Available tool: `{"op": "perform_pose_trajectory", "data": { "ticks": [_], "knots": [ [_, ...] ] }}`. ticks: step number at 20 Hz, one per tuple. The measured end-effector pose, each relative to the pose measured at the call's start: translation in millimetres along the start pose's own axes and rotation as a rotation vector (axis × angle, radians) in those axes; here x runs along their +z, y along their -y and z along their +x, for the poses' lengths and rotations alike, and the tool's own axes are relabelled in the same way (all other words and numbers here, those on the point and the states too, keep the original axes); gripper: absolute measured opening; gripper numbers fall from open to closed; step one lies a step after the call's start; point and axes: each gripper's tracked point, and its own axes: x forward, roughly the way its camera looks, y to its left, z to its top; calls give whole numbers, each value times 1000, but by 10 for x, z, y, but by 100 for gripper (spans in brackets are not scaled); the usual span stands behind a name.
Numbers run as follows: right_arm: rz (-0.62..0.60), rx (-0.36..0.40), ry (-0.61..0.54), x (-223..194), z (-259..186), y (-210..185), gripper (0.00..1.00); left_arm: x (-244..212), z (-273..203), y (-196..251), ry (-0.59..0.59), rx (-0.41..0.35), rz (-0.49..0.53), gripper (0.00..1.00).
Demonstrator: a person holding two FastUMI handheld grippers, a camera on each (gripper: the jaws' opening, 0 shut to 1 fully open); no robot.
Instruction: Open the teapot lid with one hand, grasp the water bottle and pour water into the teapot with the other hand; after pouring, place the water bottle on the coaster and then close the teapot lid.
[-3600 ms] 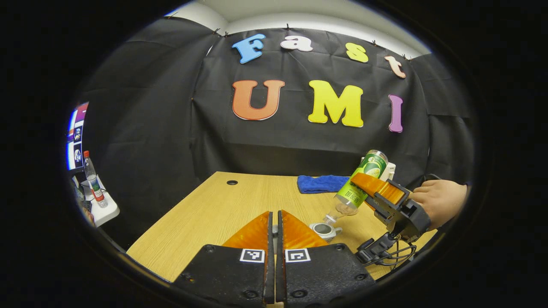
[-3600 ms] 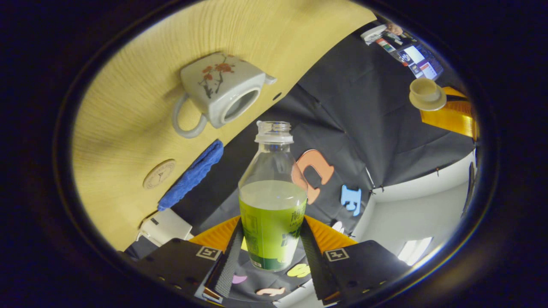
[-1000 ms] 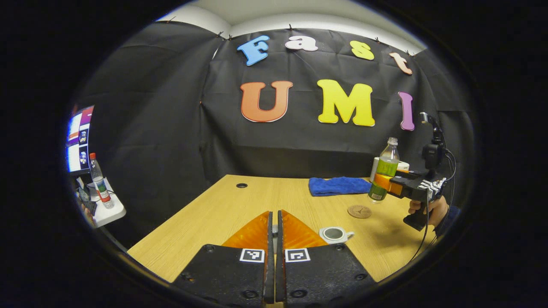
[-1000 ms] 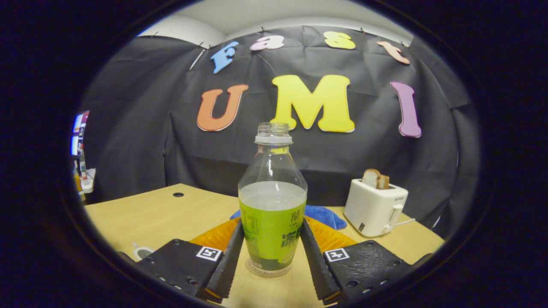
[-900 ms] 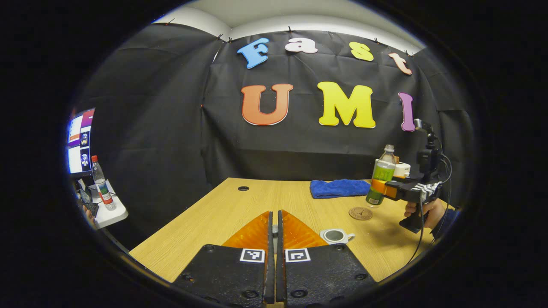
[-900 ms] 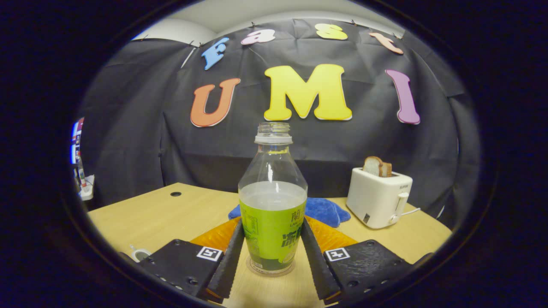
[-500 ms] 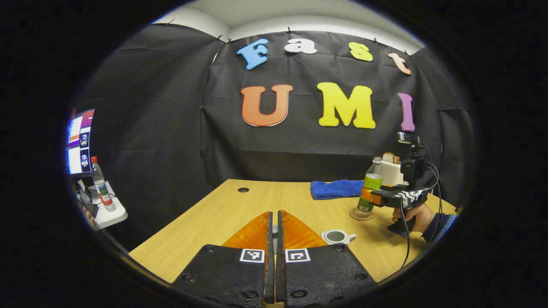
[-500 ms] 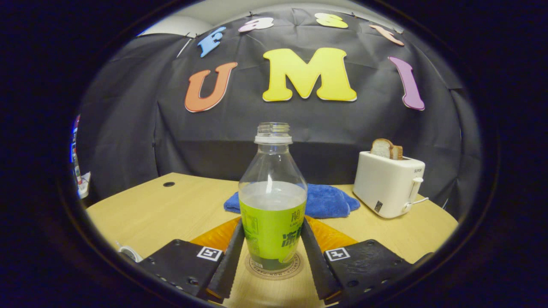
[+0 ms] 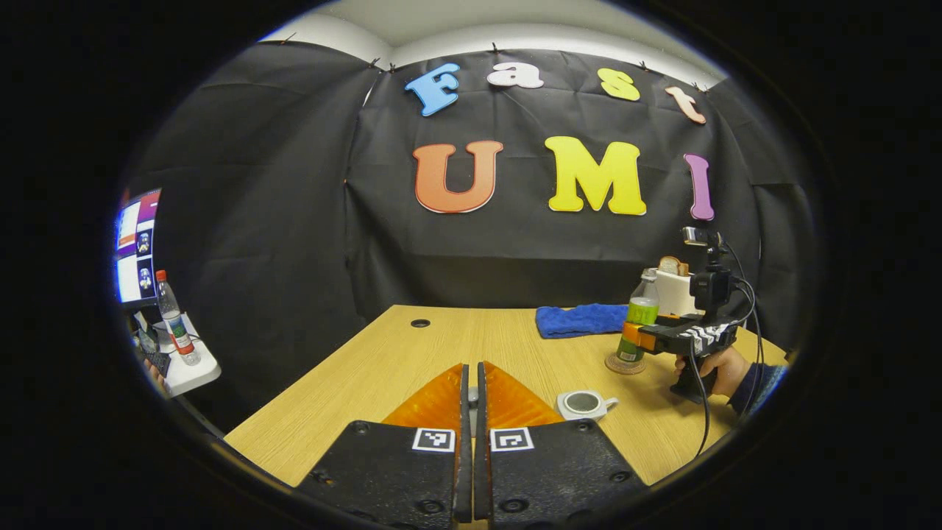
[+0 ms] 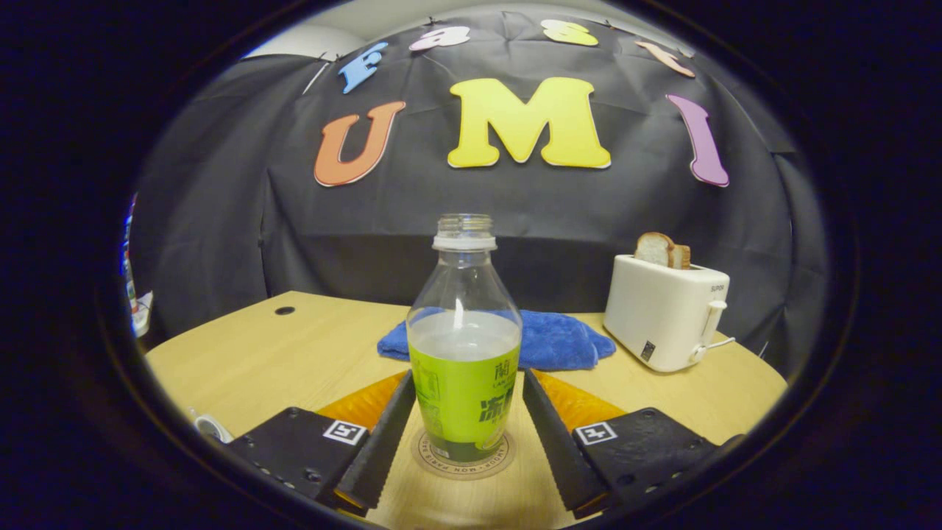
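2 claws: right claw (image 10: 464, 434) parted beside bottle (image 10: 464, 368) on coaster (image 10: 462, 460); left claw (image 9: 472, 412) clenched.

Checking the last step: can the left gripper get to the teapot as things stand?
Probably yes. The teapot sits open just beyond the left gripper, with bare table around it; the bottle stands farther off.

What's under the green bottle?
The clear plastic bottle with the green label stands upright on a round brown coaster on the wooden table. The coaster's rim shows around the base; its middle is covered by the bottle.
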Motion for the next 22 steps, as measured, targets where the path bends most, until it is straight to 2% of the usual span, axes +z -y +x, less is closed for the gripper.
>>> {"op": "perform_pose_trajectory", "data": {
  "ticks": [3, 7, 8, 12, 14, 17, 22],
  "knots": [
    [10, 14, 31, 122, -213, 23, 96, 5, 11, 46, 1, -8, 7, 4],
    [37, 25, 67, 209, -596, 143, 94, 26, 4, 152, 16, -33, 2, 4],
    [29, 16, 81, 215, -718, 208, 96, 37, -1, 202, 22, -46, 4, 4],
    [-29, 48, 166, 250, -1202, 315, 95, 22, 52, 432, 44, -118, 36, 4],
    [-82, 41, 192, 214, -1431, 396, 95, -45, 99, 446, 31, -108, 44, 4],
    [-83, 49, 212, 106, -1775, 495, 95, -122, 200, 549, 22, -122, 37, 4],
    [-40, -32, 182, -45, -2176, 910, 95, -208, 388, 704, 3, -169, -42, 4]
  ]
}}
